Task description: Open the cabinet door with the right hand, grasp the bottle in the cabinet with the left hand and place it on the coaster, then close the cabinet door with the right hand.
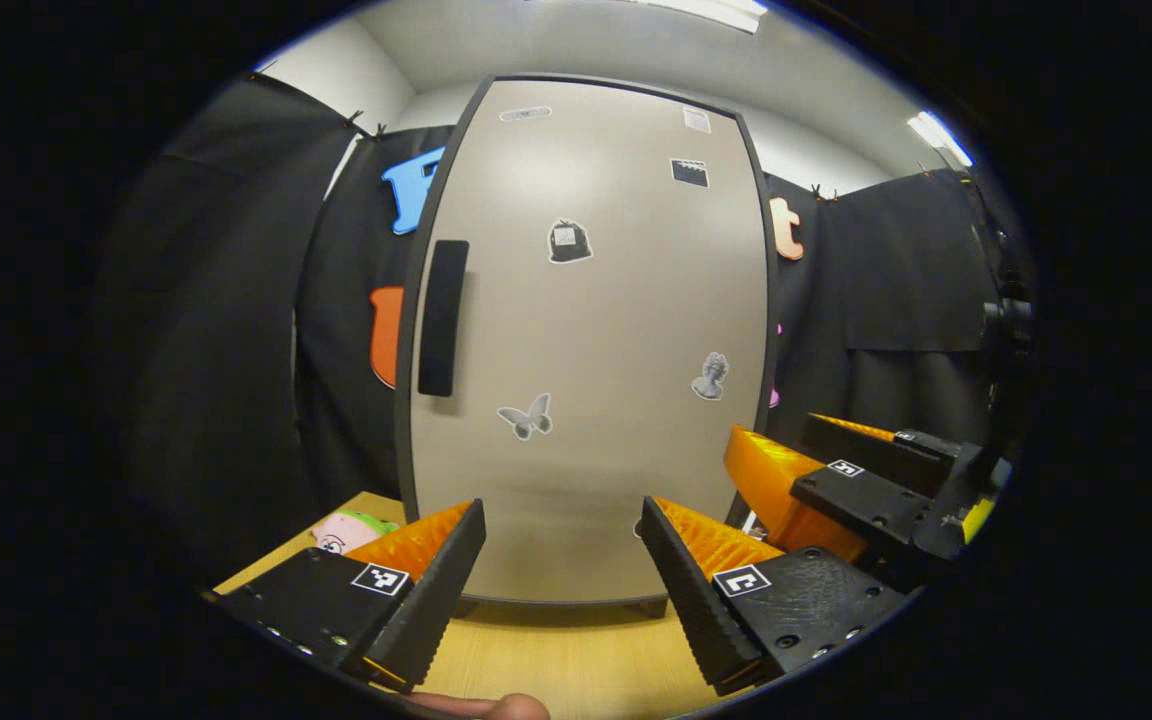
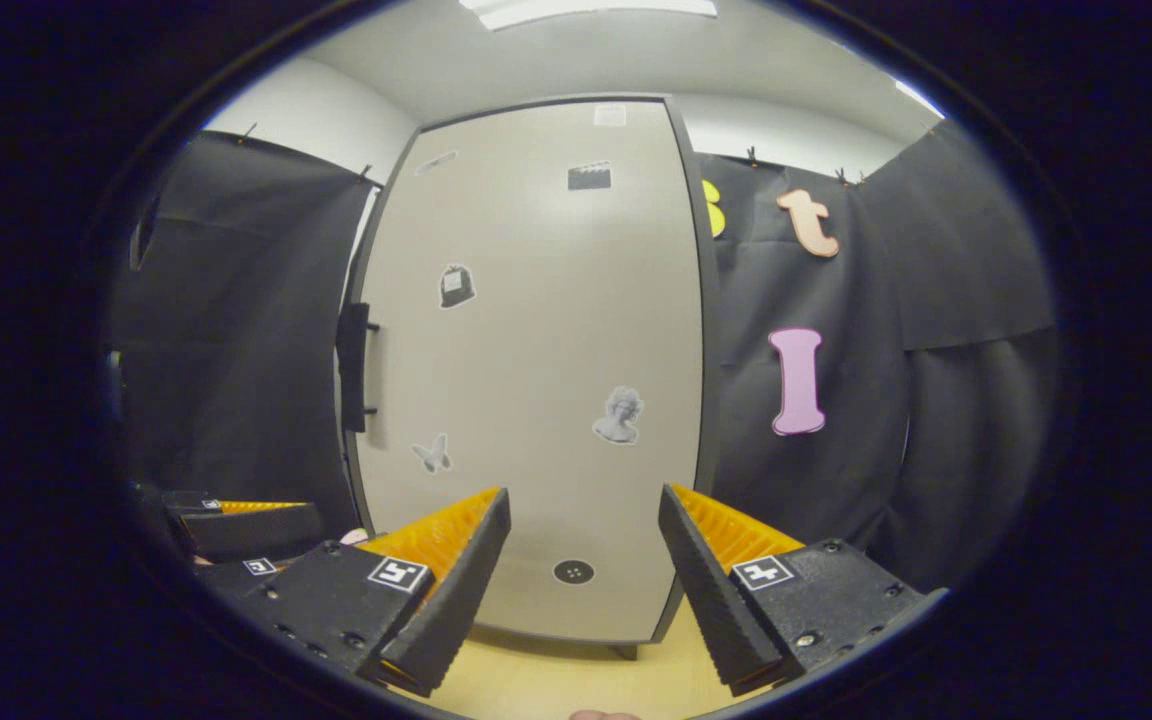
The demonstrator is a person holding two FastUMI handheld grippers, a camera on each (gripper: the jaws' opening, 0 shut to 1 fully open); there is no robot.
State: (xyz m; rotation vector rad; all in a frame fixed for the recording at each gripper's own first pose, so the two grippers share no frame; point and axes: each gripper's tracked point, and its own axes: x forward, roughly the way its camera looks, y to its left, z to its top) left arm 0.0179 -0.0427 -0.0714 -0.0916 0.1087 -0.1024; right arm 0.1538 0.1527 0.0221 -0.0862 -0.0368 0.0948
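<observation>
Both grippers face the closed cabinet door [image 1: 586, 340] across the pale wooden surface [image 1: 556, 660]; you hold them side by side, each with its jaws spread and nothing between them. In the left gripper view, the left gripper [image 1: 561, 570] points at the lower middle of the door, and the right gripper [image 1: 836, 480] shows farther off at the right edge, also unloaded. In the right gripper view, the right gripper [image 2: 584, 560] aims at the door's lower part, with the left gripper [image 2: 236, 530] low at the left.

The door sits flush in its dark frame and bears several small stickers. Its dark vertical handle [image 1: 442, 318] is mounted near the left edge; in the right gripper view the handle [image 2: 353, 367] stands edge-on, clear of the panel on two short posts. The bottle is presumably behind the door, so its place in the cabinet cannot be told. A small pink and green toy [image 1: 351, 528] lies on the surface at the left, near the cabinet's foot. No coaster can be made out.

Judged from this layout, the first step is in hand and not yet done: the door is untouched. The next move calls for you to carry the right gripper up and leftward to the handle, set its jaws around the bar, close them, and pull along the hinge arc, which probably runs on the right edge. Keep the left gripper back from the door's swing.
</observation>
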